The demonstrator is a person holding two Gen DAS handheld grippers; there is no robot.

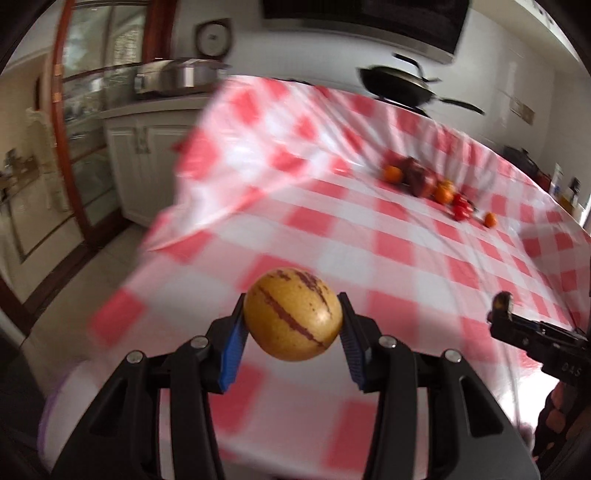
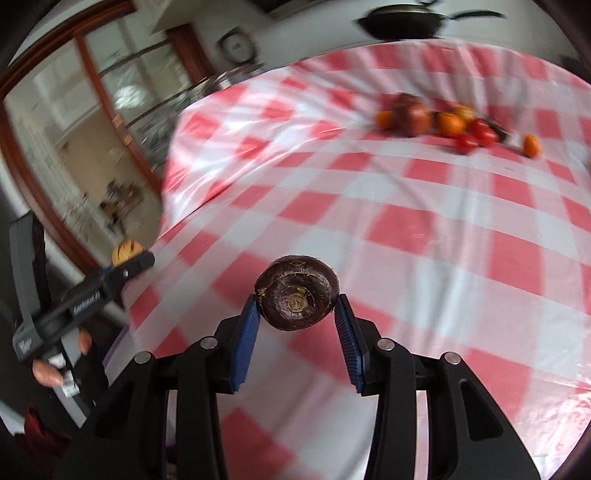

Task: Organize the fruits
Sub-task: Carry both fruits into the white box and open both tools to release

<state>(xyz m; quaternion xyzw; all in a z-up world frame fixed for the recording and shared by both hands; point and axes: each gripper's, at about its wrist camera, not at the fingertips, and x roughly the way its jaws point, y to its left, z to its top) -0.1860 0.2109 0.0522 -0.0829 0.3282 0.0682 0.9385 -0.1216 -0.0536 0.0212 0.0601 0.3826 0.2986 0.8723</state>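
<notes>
My left gripper [image 1: 292, 322] is shut on a yellow fruit with purple stripes [image 1: 291, 314], held in the air over the near left part of the checked tablecloth [image 1: 406, 229]. My right gripper [image 2: 296, 311] is shut on a dark purple round fruit [image 2: 296, 291], also held above the cloth. Each gripper shows in the other's view: the right gripper [image 1: 502, 308] at the right edge, the left gripper [image 2: 129, 258] at the left with the yellow fruit [image 2: 126, 251] in it. A pile of fruits [image 1: 424, 181] [image 2: 436, 120], oranges, dark red ones and small red ones, lies far across the table.
The red-and-white cloth hangs over the table's left edge [image 1: 177, 206]. Beyond the table, a black wok [image 1: 402, 83] [image 2: 402, 20] and a steel pot [image 1: 181, 75] sit on a white cabinet. A wood-framed glass door [image 1: 70, 122] stands at the left. A hand [image 2: 59, 365] holds the left gripper.
</notes>
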